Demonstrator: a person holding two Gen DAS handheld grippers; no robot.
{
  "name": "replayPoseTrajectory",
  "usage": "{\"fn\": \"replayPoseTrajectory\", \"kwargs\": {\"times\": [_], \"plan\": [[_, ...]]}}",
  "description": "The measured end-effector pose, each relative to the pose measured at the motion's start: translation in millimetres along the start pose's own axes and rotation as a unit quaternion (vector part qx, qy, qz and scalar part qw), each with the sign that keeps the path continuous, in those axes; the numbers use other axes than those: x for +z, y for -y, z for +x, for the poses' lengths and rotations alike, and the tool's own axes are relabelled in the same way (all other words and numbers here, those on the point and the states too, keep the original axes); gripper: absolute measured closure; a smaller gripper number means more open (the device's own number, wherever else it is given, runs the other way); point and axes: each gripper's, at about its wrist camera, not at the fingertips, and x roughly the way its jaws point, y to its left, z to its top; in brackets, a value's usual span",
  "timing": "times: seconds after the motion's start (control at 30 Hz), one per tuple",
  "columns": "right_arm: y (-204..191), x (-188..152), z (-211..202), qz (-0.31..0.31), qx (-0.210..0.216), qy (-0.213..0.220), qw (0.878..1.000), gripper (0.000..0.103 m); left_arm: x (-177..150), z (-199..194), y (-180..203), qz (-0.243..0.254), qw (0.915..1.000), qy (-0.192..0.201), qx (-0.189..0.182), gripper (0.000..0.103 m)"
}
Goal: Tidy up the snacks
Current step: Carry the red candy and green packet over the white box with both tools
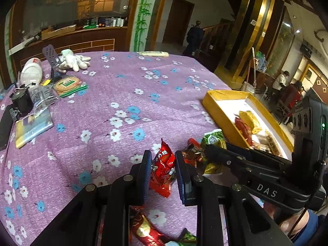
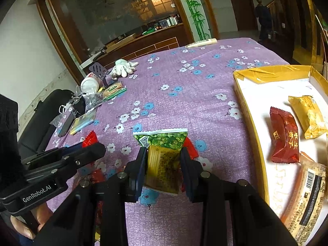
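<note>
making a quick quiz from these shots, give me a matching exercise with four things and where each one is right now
Things:
1. red candy packet
2. green-topped yellow snack packet
3. dark red packet
4. white gloves

Places:
A. inside the yellow box
B. between the left gripper fingers
C. far end of the purple floral tablecloth
D. between the right gripper fingers

Pairs: 1-B, 2-D, 3-A, 4-C
</note>
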Motion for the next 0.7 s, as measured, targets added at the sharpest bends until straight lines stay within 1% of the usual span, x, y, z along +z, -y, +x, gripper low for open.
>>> {"fn": "replayPoseTrajectory", "kwargs": {"times": [0.13, 0.27, 0.33, 0.47, 0.53, 0.63, 0.7], "plan": [[7.5, 3.6, -14.5, 0.02, 0.008, 0.018, 1.0, 0.072, 2.0, -4.2, 9.6, 0.003, 1.0, -0.001, -0.002, 0.08], [20.8, 7.3, -35.1, 0.058, 0.023, 0.022, 0.998, 0.072, 4.2, -11.5, 28.6, 0.013, 0.9999, -0.008, -0.004, 0.08], [31.5, 8.9, -50.8, 0.076, 0.04, 0.028, 0.996, 0.072, 8.0, -17.3, 46.2, 0.023, 0.9997, -0.006, -0.008, 0.08], [63.3, 15.4, -79.2, 0.098, 0.039, 0.039, 0.994, 0.072, 17.2, -23.6, 85.7, 0.04, 0.9986, 0.002, -0.033, 0.08], [84.6, 19.1, -92.9, 0.114, 0.026, 0.051, 0.992, 0.072, 19.5, -19.3, 112.1, 0.053, 0.9974, 0.001, -0.048, 0.08], [120.1, 24.5, -109.3, 0.134, 0.005, 0.061, 0.989, 0.072, 19.9, -3.9, 145.0, 0.067, 0.9954, -0.01, -0.067, 0.08], [144.7, 26.9, -115.7, 0.148, -0.012, 0.057, 0.987, 0.072, 19.4, 13.6, 166.0, 0.07, 0.994, -0.026, -0.08, 0.08]]}}
